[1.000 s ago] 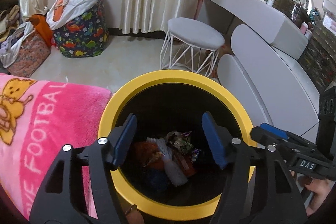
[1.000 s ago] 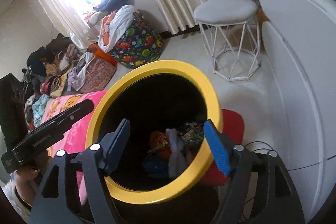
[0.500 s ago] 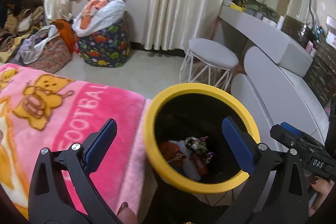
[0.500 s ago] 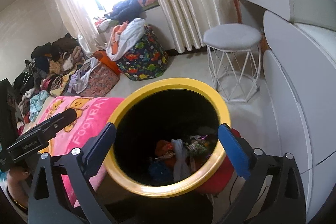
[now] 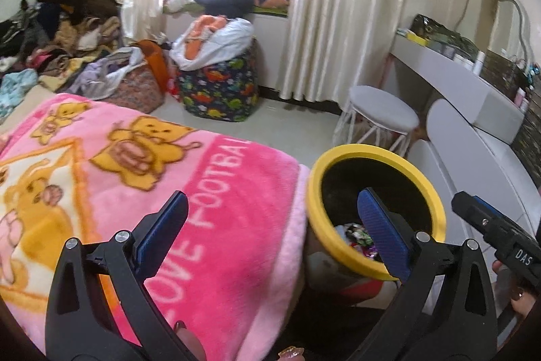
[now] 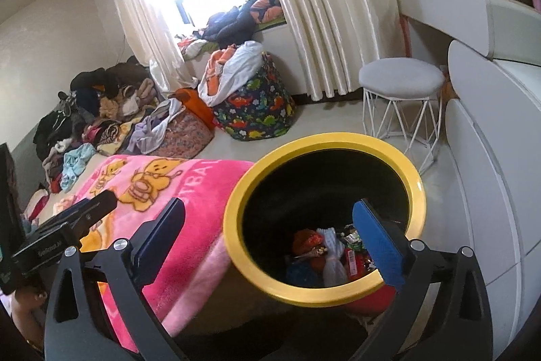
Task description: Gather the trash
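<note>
A black trash bin with a yellow rim point(image 5: 372, 154) point(image 6: 324, 141) stands beside the bed, with wrappers and crumpled trash point(image 6: 324, 252) at its bottom. My left gripper point(image 5: 270, 232) is open and empty, above the bed's edge and the bin's left rim. My right gripper point(image 6: 270, 232) is open and empty, above the bin's near left side. The right gripper's body shows at the right edge of the left wrist view point(image 5: 500, 242); the left gripper's body shows at the left of the right wrist view point(image 6: 67, 225).
A pink teddy-bear blanket point(image 5: 135, 178) point(image 6: 175, 192) covers the bed left of the bin. A white stool point(image 5: 382, 114) point(image 6: 402, 80) stands behind the bin. A white vanity desk point(image 5: 473, 131) runs along the right. Clothes piles point(image 6: 101, 110) and a dinosaur-print bag point(image 5: 219, 90) lie by the window.
Both grippers have risen and pulled back from over the bin mouth, and their jaws have opened wider. The left one has swung left over the blanket.
</note>
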`<state>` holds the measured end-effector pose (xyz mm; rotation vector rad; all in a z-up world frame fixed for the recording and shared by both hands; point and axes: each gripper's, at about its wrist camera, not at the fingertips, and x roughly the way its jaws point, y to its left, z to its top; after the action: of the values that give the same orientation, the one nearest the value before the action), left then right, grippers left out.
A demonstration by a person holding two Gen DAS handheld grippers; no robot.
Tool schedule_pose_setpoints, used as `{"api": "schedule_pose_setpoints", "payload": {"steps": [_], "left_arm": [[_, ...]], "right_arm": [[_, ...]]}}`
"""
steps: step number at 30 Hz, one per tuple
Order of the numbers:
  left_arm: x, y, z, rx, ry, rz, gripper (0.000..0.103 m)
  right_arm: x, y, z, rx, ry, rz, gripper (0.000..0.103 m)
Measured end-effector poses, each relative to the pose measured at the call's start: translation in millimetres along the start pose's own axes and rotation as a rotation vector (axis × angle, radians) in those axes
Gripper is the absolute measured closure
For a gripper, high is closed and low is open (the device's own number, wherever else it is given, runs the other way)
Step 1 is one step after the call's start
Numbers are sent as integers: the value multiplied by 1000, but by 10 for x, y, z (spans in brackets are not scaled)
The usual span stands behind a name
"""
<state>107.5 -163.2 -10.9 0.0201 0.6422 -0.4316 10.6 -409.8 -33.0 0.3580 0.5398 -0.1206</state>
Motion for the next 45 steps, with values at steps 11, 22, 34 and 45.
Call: {"api": "schedule_pose_setpoints", "payload": {"steps": [11, 22, 34, 45], "left_arm": [[-558, 378, -383, -13, -171, 150, 11], [-825, 575, -679, -38, -238, 183, 11], [-851, 594, -772, -32, -240, 171, 11], [-860, 562, -785, -27, -242, 168, 11]], "right_arm": [[-358, 522, -373, -95, -227, 10, 6], [-482, 825, -827, -241, -344, 28, 6], [-483, 799, -898, -239, -356, -9, 6], [-452, 805, -917, -240, -347, -10, 6]]}}
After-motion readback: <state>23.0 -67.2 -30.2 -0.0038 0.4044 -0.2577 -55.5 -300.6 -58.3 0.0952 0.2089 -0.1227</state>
